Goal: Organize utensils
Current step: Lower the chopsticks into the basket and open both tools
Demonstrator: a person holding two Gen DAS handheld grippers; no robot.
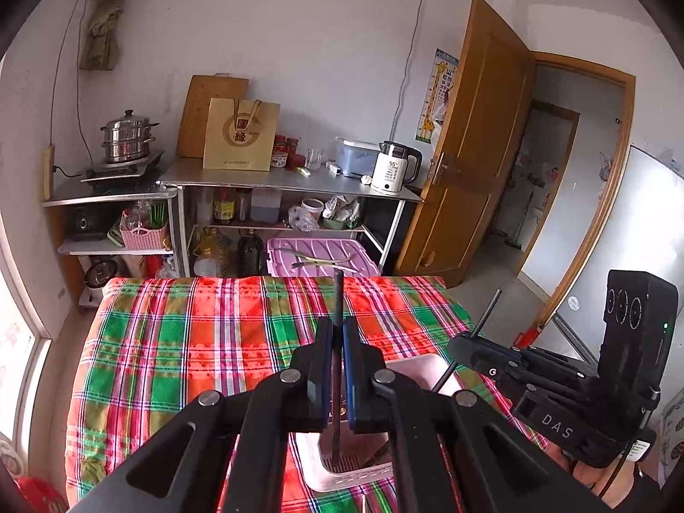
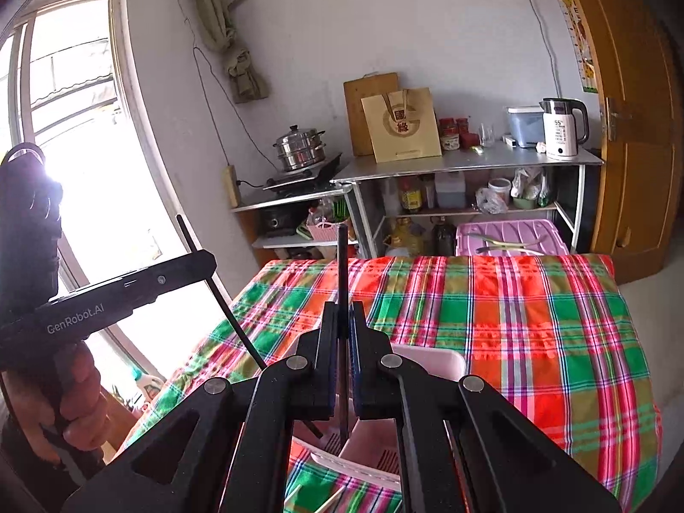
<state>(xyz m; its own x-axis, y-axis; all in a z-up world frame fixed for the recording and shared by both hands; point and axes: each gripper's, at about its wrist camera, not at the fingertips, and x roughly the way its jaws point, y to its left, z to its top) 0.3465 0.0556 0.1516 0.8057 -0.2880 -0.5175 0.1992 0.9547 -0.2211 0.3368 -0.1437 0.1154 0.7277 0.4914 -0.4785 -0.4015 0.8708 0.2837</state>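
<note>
In the left wrist view my left gripper [image 1: 338, 329] is shut on a dark chopstick [image 1: 337, 295]. The stick stands upright, its lower end down in a pink slotted basket [image 1: 342, 476] on the plaid-covered table [image 1: 213, 333]. To the right, my right gripper [image 1: 459, 348] grips a second dark chopstick [image 1: 487, 312], tilted over the basket. The right wrist view shows the right gripper [image 2: 343, 312] shut on its upright chopstick [image 2: 342, 256] above the basket [image 2: 431, 357]. At the left there, a hand holds the left gripper [image 2: 205, 263] with its slanted chopstick [image 2: 239, 325].
Light wooden sticks [image 2: 333, 500] lie on the cloth near the basket. Behind the table are a purple lid [image 1: 320, 256] with utensils on it, a metal shelf [image 1: 278, 181] with a kettle [image 1: 393, 166], and a steamer pot [image 1: 127, 137]. A wooden door [image 1: 479, 149] stands open at right.
</note>
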